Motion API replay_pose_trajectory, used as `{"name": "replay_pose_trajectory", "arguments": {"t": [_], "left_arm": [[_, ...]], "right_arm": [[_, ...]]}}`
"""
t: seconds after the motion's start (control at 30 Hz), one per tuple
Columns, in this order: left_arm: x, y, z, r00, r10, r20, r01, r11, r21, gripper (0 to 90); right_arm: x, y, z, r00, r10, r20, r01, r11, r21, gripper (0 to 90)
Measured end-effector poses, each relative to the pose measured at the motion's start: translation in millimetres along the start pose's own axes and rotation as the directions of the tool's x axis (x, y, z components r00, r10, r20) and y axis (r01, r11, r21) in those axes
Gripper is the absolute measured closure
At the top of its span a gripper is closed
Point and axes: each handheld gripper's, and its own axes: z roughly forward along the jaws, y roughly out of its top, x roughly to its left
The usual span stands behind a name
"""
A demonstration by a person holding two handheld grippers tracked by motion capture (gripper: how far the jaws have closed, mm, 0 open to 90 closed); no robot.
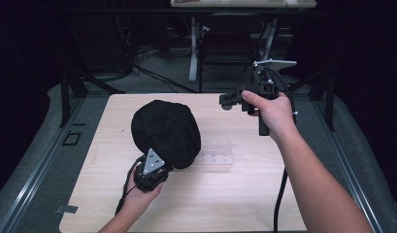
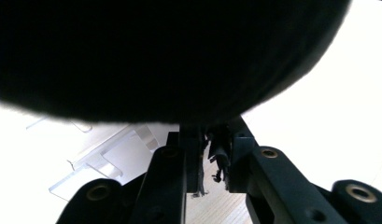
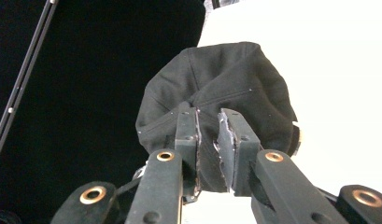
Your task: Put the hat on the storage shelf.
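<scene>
A black cap [image 1: 164, 128] sits crown-up on the left middle of the wooden table [image 1: 210, 204]. At the cap's near rim is my left gripper [image 1: 160, 164]; in the left gripper view its jaws [image 2: 209, 130] stand almost together, their tips pinching the rim of the cap [image 2: 156, 56] that looms above them. A hand holds my right gripper [image 1: 225, 101] in the air over the table's far right, pointing left. Its jaws [image 3: 208, 116] keep a slim gap with nothing in it, and the cap [image 3: 235, 79] lies beyond them.
A clear acrylic piece [image 1: 215, 153] lies flat just right of the cap and is also visible below it [image 2: 100, 158]. Grey floor and dark rails surround the table. Behind it stand black stands and a desk frame [image 1: 193, 48]. A cable [image 1: 281, 194] hangs from the right gripper.
</scene>
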Motion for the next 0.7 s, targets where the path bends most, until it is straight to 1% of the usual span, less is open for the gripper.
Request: {"name": "replay_pose_trajectory", "arguments": {"t": [0.07, 0.1, 0.2, 0.23, 0.37, 0.4, 0.47, 0.5, 0.53, 0.57, 0.6, 0.67, 0.7], "left_arm": [[0.7, -0.5, -0.6, 1.0, 0.002, 0.001, -0.002, 1.0, 0.002, 79.2], [0.6, -1.1, -0.7, 1.0, -0.008, 0.001, 0.008, 1.0, 0.001, 76.9], [2.3, -3.5, -3.2, 0.9998, -0.017, 0.008, 0.017, 0.9998, -0.005, 75.6], [2.9, -4.4, -4.9, 0.9996, -0.026, 0.01, 0.026, 0.9996, -0.006, 74.4], [7.8, -8.2, -11.3, 0.999, -0.043, 0.012, 0.043, 0.999, -0.014, 65.6], [8.9, -9.3, -12.6, 0.9989, -0.046, 0.008, 0.046, 0.9988, -0.016, 63.4], [13.7, -14.1, -18.4, 0.9983, -0.058, 0.001, 0.058, 0.9982, -0.011, 58.2], [13.7, -14.1, -18.4, 0.9983, -0.058, 0.001, 0.058, 0.9982, -0.011, 57.2], [15.7, -16.0, -20.7, 0.9981, -0.062, 0.001, 0.062, 0.9981, -0.008, 57.2], [17.3, -17.9, -22.4, 0.9974, -0.072, 0.001, 0.072, 0.9974, -0.011, 55.2], [19.2, -19.6, -24.6, 0.9973, -0.074, 0.0, 0.074, 0.9973, -0.007, 55.2], [22.1, -23.4, -27.9, 0.9967, -0.081, -0.003, 0.081, 0.9967, -0.01, 54.8], [23.7, -26.2, -29.3, 0.9961, -0.088, -0.005, 0.087, 0.996, -0.02, 53.8]], "right_arm": [[-0.7, -0.3, -0.3, 1.0, 0.0, 0.003, 0.0, 1.0, -0.003, 77.4], [-2.5, -0.9, -1.2, 0.9999, 0.002, 0.012, -0.002, 1.0, -0.008, 77.3], [-4.8, -1.7, -2.0, 0.9999, 0.0, 0.016, 0.0, 1.0, -0.002, 77.0], [-5.8, -2.3, -2.3, 0.9998, -0.001, 0.018, 0.001, 1.0, -0.002, 76.9], [-8.0, -5.8, -4.2, 0.9987, -0.012, 0.049, 0.013, 1.0, -0.001, 76.9], [-7.9, -6.8, -4.3, 0.9984, -0.013, 0.054, 0.013, 1.0, -0.008, 76.9], [-9.2, -10.0, -6.9, 0.9955, -0.03, 0.09, 0.031, 0.999, -0.013, 76.8], [-9.2, -10.0, -6.9, 0.9955, -0.03, 0.09, 0.031, 0.999, -0.013, 76.8], [-10.0, -11.5, -8.0, 0.9936, -0.043, 0.104, 0.045, 0.999, -0.015, 76.7], [-11.5, -15.6, -9.4, 0.9896, -0.06, 0.131, 0.063, 0.998, -0.022, 76.5], [-11.5, -15.6, -9.4, 0.9896, -0.06, 0.131, 0.063, 0.998, -0.022, 76.5], [-14.4, -21.1, -10.3, 0.983, -0.082, 0.165, 0.088, 0.996, -0.032, 76.4], [-16.3, -24.1, -11.2, 0.9785, -0.097, 0.182, 0.104, 0.994, -0.028, 76.2]]}}
